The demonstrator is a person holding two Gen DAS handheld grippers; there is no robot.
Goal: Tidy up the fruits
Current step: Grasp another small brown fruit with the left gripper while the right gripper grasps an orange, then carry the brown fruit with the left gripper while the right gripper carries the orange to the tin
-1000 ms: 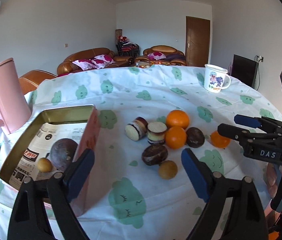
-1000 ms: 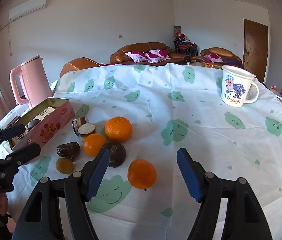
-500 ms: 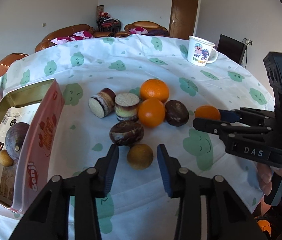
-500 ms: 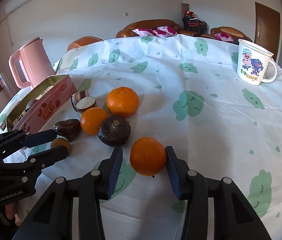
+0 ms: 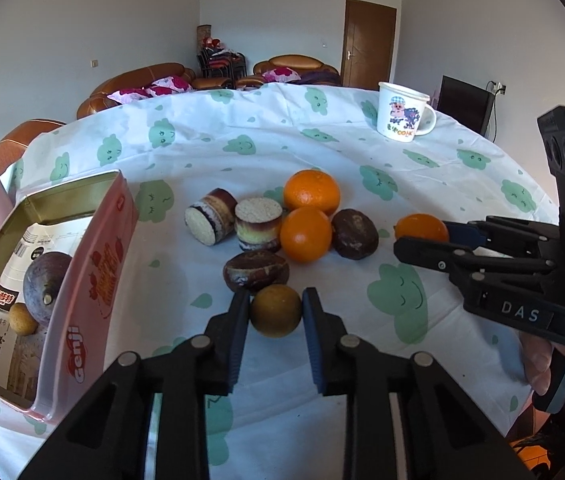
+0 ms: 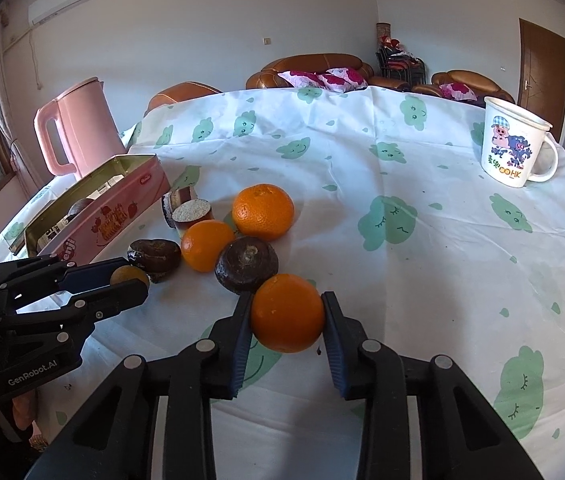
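My left gripper [image 5: 275, 310] is shut on a small round brown fruit [image 5: 275, 311] that rests on the tablecloth. My right gripper [image 6: 286, 312] is shut on an orange [image 6: 287, 313]. Just beyond lie two more oranges [image 5: 311, 193] [image 5: 305, 234], two dark brown fruits [image 5: 256, 271] [image 5: 354, 233] and two cut cane pieces [image 5: 210, 221] [image 5: 258, 224]. An open pink tin [image 5: 94, 280] at the left holds a purple fruit [image 5: 46, 282] and a small tan fruit [image 5: 22, 319]. The right gripper [image 5: 422, 236] also shows in the left wrist view with its orange [image 5: 420, 227].
A pink kettle [image 6: 78, 132] stands behind the tin at the left. A white cartoon mug [image 6: 512, 146] sits at the far right of the table [image 6: 422, 280]. Sofas and a door are beyond the table. A hand [image 5: 538, 364] holds the right gripper.
Both grippers went from wide open to shut: the left closed on the small brown fruit, the right on the orange. The left also moved forward and down to the fruit.
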